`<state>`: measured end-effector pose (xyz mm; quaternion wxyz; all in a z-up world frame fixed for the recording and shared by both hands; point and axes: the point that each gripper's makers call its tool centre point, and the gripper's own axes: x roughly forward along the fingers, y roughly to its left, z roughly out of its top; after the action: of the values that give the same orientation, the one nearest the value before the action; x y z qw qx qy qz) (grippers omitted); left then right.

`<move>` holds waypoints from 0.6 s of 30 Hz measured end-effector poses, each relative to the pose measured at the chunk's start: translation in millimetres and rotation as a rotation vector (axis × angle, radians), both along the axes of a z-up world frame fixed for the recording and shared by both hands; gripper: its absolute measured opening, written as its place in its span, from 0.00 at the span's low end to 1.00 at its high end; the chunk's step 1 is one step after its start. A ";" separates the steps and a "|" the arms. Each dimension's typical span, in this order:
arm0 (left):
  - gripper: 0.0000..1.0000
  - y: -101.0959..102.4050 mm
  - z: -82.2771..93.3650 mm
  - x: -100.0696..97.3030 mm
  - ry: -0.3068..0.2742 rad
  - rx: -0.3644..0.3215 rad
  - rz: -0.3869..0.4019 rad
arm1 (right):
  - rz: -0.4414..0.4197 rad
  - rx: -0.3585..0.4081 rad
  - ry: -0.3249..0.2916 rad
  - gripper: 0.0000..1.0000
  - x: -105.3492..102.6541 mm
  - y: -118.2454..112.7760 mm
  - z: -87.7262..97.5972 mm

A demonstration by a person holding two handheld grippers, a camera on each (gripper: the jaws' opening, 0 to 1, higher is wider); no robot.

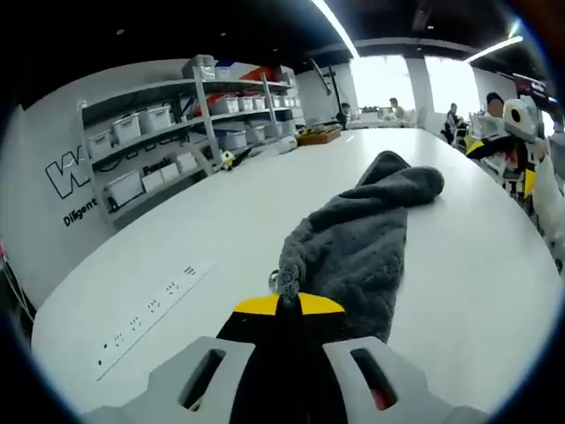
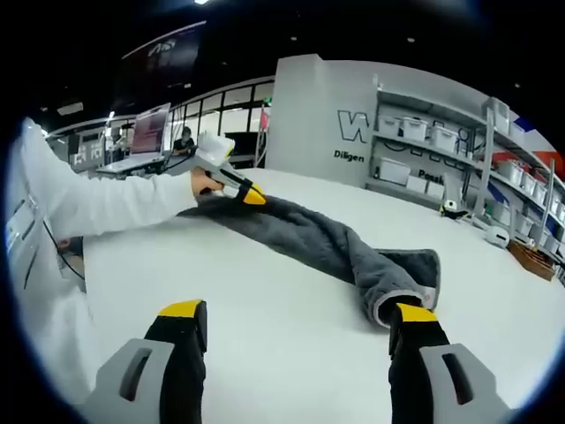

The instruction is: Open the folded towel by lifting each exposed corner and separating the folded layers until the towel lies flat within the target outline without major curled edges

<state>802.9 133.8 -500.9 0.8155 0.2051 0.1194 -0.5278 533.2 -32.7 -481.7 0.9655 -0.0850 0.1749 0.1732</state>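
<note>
Towel (image 1: 366, 238) lies bunched on white worktop (image 1: 221, 256); in left gripper view our left tongs (image 1: 287, 296) pinch its near corner. Right gripper view: right tongs (image 2: 300, 322) spread, w/ nothing held. Risk: one-sided pull drags towel, layers stay rolled.

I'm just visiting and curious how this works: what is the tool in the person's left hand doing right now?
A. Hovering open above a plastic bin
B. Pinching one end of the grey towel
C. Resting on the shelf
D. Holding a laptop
B: in the left gripper view the left gripper has its yellow-tipped jaws shut on an end of the grey towel, and the right gripper view shows it clamping that end on the white table.
</note>
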 end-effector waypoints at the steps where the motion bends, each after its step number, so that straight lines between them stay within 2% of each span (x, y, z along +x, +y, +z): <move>1: 0.04 1.5 2.8 -9.0 -0.004 -0.011 -0.017 | 0.001 0.000 -0.004 0.85 -0.5 1.3 1.7; 3: 0.04 3.0 4.4 -16.2 -0.006 -0.016 -0.026 | 0.004 -0.006 -0.011 0.85 -1.6 3.0 4.4; 5: 0.04 6.2 9.2 -37.0 -0.025 -0.029 -0.065 | 0.005 -0.009 -0.017 0.85 -2.6 4.0 6.9; 6: 0.04 6.8 9.7 -39.8 -0.027 -0.030 -0.070 | 0.006 -0.009 -0.019 0.85 -2.7 4.1 7.4; 7: 0.04 9.9 11.6 -53.8 -0.042 -0.030 -0.091 | 0.006 -0.010 -0.024 0.84 -3.0 5.8 8.9; 11: 0.04 18.5 15.4 -85.7 -0.066 -0.040 -0.141 | 0.020 -0.023 -0.025 0.84 -4.4 12.8 10.5; 12: 0.04 19.3 15.2 -88.1 -0.068 -0.040 -0.145 | 0.022 -0.023 -0.026 0.84 -4.4 13.4 10.7; 13: 0.04 22.4 11.9 -101.7 -0.071 -0.033 -0.169 | 0.026 -0.024 -0.026 0.84 -4.5 16.3 11.1; 14: 0.04 23.5 9.0 -107.0 -0.067 -0.027 -0.180 | 0.028 -0.026 -0.025 0.83 -4.6 17.4 11.0; 18: 0.04 30.5 -9.8 -137.5 -0.013 -0.003 -0.231 | 0.044 -0.038 -0.021 0.83 -5.5 24.2 10.8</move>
<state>665.5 164.3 -510.6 0.7502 0.2198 0.0887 -0.6173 527.7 -8.4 -470.9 0.9615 -0.1089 0.1662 0.1901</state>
